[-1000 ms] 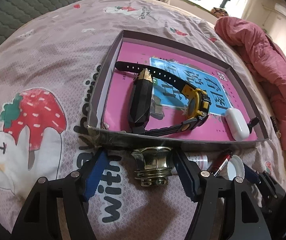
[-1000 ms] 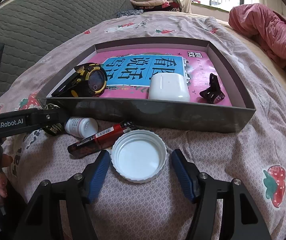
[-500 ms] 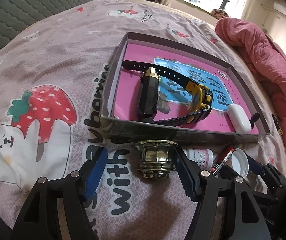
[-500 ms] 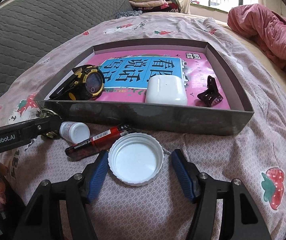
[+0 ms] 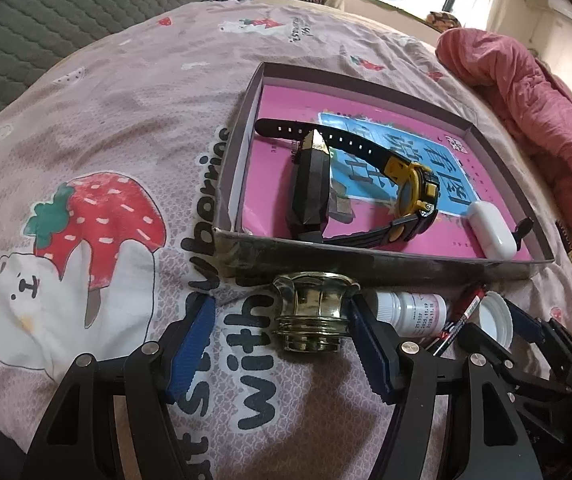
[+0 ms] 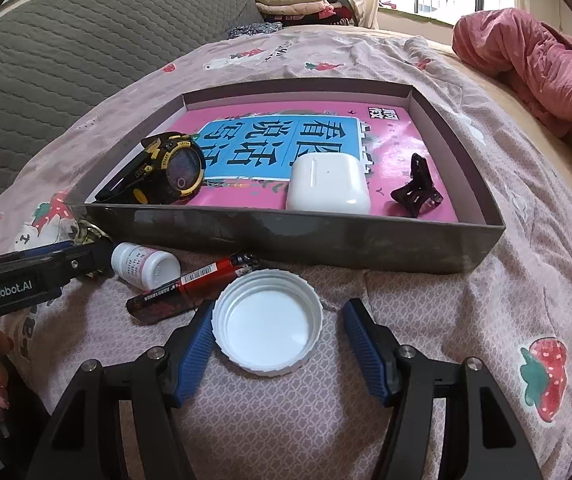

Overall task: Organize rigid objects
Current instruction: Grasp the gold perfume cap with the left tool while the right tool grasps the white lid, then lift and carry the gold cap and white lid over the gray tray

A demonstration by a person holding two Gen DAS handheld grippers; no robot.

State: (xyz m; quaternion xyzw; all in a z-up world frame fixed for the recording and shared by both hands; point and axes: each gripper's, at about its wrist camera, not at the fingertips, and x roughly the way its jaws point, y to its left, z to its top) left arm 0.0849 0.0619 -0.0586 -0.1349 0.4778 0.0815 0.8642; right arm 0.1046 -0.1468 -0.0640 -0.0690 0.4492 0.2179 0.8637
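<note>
- Brass-coloured metal is seen between the blue pads of the left gripper [image 5: 282,344]: a brass fitting [image 5: 313,314] lies on the bed sheet [image 5: 118,128], just in front of the box's near wall. The jaws are spread; the right pad is touching or almost touching the fitting, while the left pad stands clear of it.
- The right gripper [image 6: 276,346] is held released around a white plastic cap [image 6: 268,322], which rests open side up on the bed. The left pad is at the cap's rim; a gap is left at the right pad.
- A shallow grey box [image 6: 325,240] with a pink printed sheet inside is set on the bed beyond both grippers.
- Inside the box are found a black and yellow watch [image 6: 174,170], a white earbud case [image 6: 327,182], a small black clip [image 6: 417,190] and a dark faceted object with a gold tip [image 5: 311,188].
- Between the fitting and the cap, a small white bottle [image 6: 144,264] is laid on its side, with a red and black pen [image 6: 194,286] beside it.
- A pink quilt [image 6: 525,64] is bunched at the far right of the bed.
</note>
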